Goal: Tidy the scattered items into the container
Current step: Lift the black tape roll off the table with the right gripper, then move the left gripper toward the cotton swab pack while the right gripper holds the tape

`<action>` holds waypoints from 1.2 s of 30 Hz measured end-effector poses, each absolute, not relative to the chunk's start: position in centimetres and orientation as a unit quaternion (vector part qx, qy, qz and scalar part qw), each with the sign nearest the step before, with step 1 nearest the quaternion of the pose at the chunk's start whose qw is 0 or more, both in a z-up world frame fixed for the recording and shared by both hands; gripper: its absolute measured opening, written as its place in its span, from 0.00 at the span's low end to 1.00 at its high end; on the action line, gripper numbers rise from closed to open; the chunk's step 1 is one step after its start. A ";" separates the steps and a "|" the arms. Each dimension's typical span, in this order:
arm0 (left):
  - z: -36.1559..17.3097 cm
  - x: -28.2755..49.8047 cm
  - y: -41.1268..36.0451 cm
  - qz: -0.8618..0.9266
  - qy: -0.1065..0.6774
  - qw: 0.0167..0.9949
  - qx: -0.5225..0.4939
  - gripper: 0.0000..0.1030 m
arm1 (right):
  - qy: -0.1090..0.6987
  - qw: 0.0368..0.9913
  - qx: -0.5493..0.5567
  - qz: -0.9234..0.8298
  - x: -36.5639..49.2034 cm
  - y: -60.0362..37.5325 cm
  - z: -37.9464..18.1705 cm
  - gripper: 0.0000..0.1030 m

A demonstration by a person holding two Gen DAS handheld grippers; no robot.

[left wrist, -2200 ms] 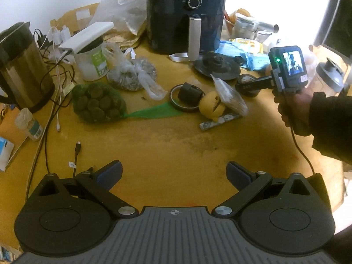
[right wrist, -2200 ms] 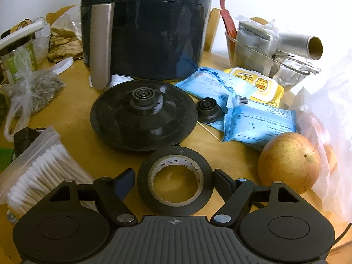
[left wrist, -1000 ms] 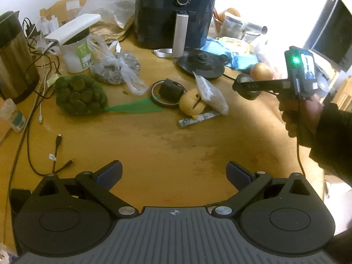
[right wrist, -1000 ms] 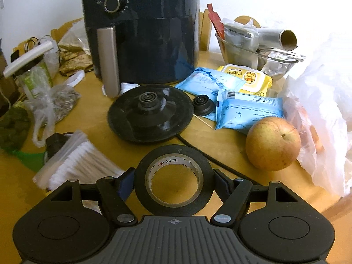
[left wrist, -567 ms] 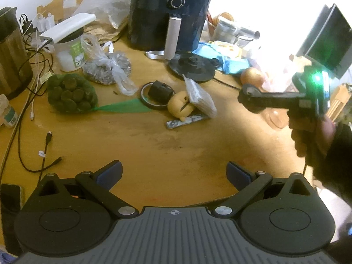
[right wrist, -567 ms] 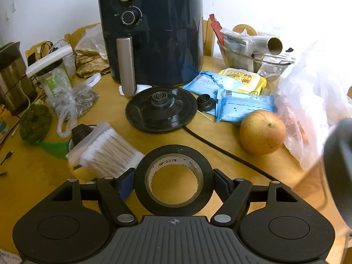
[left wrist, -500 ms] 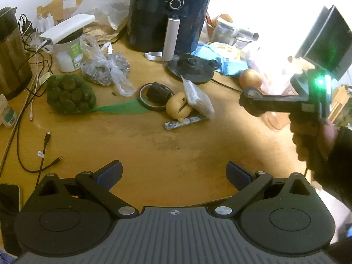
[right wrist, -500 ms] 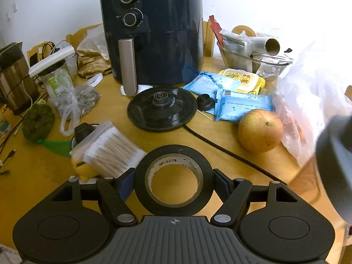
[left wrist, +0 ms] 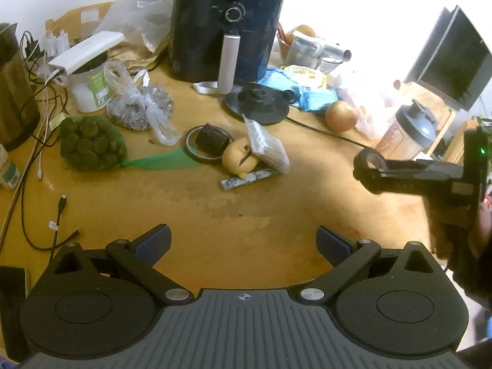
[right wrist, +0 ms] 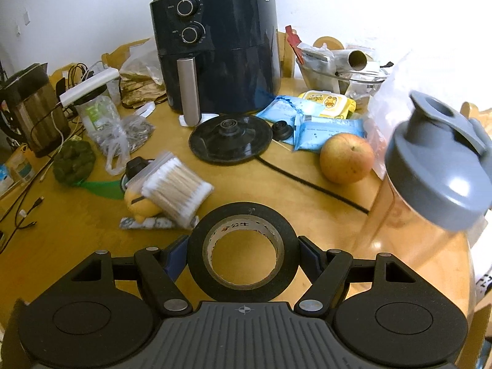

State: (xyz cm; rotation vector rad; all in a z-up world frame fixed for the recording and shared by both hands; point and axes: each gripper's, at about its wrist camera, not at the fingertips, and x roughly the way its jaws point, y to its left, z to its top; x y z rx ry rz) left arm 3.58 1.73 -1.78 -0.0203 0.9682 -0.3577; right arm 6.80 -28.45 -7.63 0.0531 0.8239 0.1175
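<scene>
Right hand-held gripper (right wrist: 243, 256), bottom centre of the right wrist view: jaws clenched on the black tape roll (right wrist: 243, 250), pads against both flanks. Since a second ago the roll has come off the desk (right wrist: 77, 233) and drawn back toward the near right edge; the air fryer (right wrist: 215, 52) and apple (right wrist: 346, 157) now sit farther off, and a grey-lidded shaker bottle (right wrist: 430, 178) has swung into the right of frame, close beside the gripper. Judgement: pick done, carry under way. No container identified in either view, so the drop-off cannot be placed.

Left hand-held gripper (left wrist: 243, 240), bottom centre of the left wrist view: released, nothing between the jaws, hanging over bare desk.

Room: open wood across the near and middle desk. Clutter lies beyond, mid-frame: cotton swabs (right wrist: 175, 189), kettle base (right wrist: 230, 142) with its cord trailing right. The bottle crowds the right edge; a knock there looks like the main risk.
</scene>
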 end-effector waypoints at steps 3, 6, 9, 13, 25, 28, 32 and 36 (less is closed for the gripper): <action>-1.5 3.5 1.2 -0.178 0.457 0.871 -0.005 1.00 | 0.399 0.915 0.034 0.055 5.7 -28.8 -7.4 0.73; -1.2 3.5 0.6 -0.187 0.453 0.872 0.004 1.00 | 0.398 0.915 0.050 0.039 4.7 -29.8 -7.1 0.73; -1.0 3.4 0.1 -0.193 0.448 0.873 0.013 1.00 | 0.395 0.916 0.063 0.031 3.6 -30.6 -6.8 0.74; -0.7 3.4 -0.5 -0.197 0.441 0.875 0.017 1.00 | 0.394 0.916 0.065 0.030 2.1 -30.9 -6.5 0.74; 0.1 4.0 -2.2 -0.212 0.426 0.879 0.033 1.00 | 0.395 0.914 0.091 0.029 -2.2 -31.1 -6.1 0.74; 0.2 4.3 -2.4 -0.213 0.423 0.880 0.035 1.00 | 0.392 0.914 0.098 0.025 -2.9 -31.2 -5.9 0.74; 0.3 4.9 -2.7 -0.207 0.423 0.881 0.036 1.00 | 0.390 0.914 0.108 0.018 -3.8 -31.6 -5.6 0.74; 0.4 5.6 -2.9 -0.211 0.422 0.881 0.033 1.00 | 0.386 0.914 0.123 0.008 -4.5 -32.0 -5.1 0.74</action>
